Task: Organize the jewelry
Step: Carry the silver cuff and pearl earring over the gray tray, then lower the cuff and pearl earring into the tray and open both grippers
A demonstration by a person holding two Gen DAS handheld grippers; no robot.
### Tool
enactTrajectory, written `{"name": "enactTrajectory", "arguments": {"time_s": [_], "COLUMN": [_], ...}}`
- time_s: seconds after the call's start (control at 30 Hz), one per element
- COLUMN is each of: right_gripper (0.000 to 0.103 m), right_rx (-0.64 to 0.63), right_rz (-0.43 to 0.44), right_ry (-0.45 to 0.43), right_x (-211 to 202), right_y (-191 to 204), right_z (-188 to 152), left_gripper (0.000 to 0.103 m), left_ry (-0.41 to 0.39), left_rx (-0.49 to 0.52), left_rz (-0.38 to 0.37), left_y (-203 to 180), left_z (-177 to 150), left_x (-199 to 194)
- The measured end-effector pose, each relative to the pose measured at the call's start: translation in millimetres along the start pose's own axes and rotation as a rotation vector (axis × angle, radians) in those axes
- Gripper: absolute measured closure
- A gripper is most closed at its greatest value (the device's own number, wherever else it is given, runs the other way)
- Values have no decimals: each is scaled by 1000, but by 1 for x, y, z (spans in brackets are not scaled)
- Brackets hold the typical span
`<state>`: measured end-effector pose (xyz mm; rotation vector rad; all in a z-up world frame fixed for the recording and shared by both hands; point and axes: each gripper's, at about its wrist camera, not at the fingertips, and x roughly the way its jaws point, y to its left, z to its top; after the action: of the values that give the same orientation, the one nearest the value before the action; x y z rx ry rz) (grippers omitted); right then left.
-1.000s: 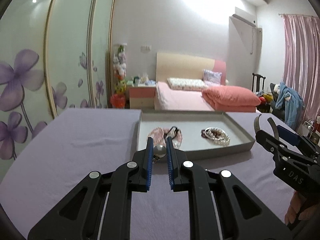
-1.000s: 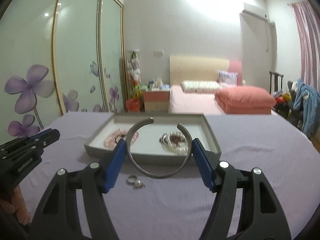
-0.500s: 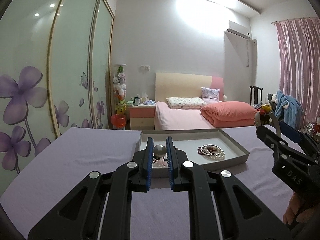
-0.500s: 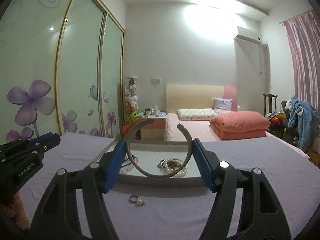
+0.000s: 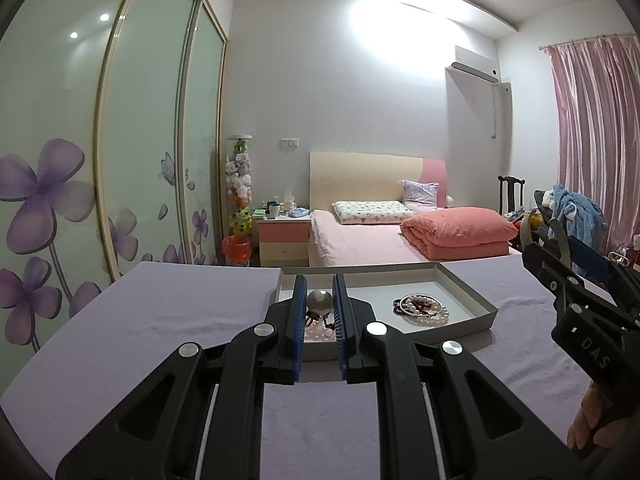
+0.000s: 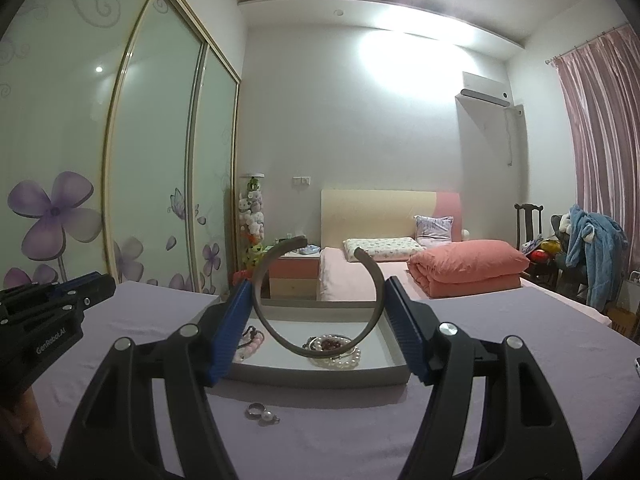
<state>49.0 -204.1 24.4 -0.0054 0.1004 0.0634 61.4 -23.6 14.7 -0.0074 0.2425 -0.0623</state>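
Observation:
My left gripper (image 5: pixel 319 284) is shut on a grey pearl piece (image 5: pixel 319 302), held just in front of the grey tray (image 5: pixel 460 292) and level with its near rim. In the tray lie a pink bead bracelet (image 5: pixel 316 330) and a coil of pearl and dark bead bracelets (image 5: pixel 420 308). My right gripper (image 6: pixel 316 304) is shut on a dark open bangle (image 6: pixel 280 332), which stands upright across its blue pads, above the tray's near rim (image 6: pixel 320 376). A small ring with a pearl (image 6: pixel 262 412) lies on the purple cloth before the tray. Each gripper shows in the other's view: the right gripper (image 5: pixel 556 248) and the left gripper (image 6: pixel 92 286).
The tray sits on a purple-covered surface (image 5: pixel 160 320). Beyond it stand a pink bed (image 5: pixel 380 240), a nightstand (image 5: pixel 282 240), sliding wardrobe doors with flower prints (image 5: pixel 60 200), and a chair piled with clothes (image 6: pixel 592 248) at the right.
Both grippers have tilted upward, so the tray sits lower in both views. The pearl piece now rides level with the tray's near rim. The bangle stays held.

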Motion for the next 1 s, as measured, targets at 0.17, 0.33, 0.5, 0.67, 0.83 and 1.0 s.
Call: {"name": "enactTrajectory", "arguments": {"time_s": [0.17, 0.33, 0.5, 0.67, 0.83, 1.0], "right_gripper": [37, 37, 37, 37, 37, 37], "right_rx": [1, 0, 0, -9, -22, 18], "right_rz": [-1, -1, -1, -1, -4, 3], "right_ry": [-1, 0, -1, -8, 1, 63], "right_x": [0, 0, 1, 5, 29, 69], "right_y": [1, 1, 1, -1, -7, -12], "right_z": [-1, -1, -1, 3, 9, 11], "left_gripper": [89, 89, 89, 89, 89, 89], "left_ry": [3, 5, 10, 23, 44, 107], "left_rx": [-3, -3, -3, 2, -4, -31], "left_rz": [-1, -2, -6, -21, -48, -56], "left_y": [0, -1, -3, -2, 1, 6], "left_z": [0, 0, 1, 5, 13, 14], "left_x": [0, -1, 1, 9, 33, 71]}}
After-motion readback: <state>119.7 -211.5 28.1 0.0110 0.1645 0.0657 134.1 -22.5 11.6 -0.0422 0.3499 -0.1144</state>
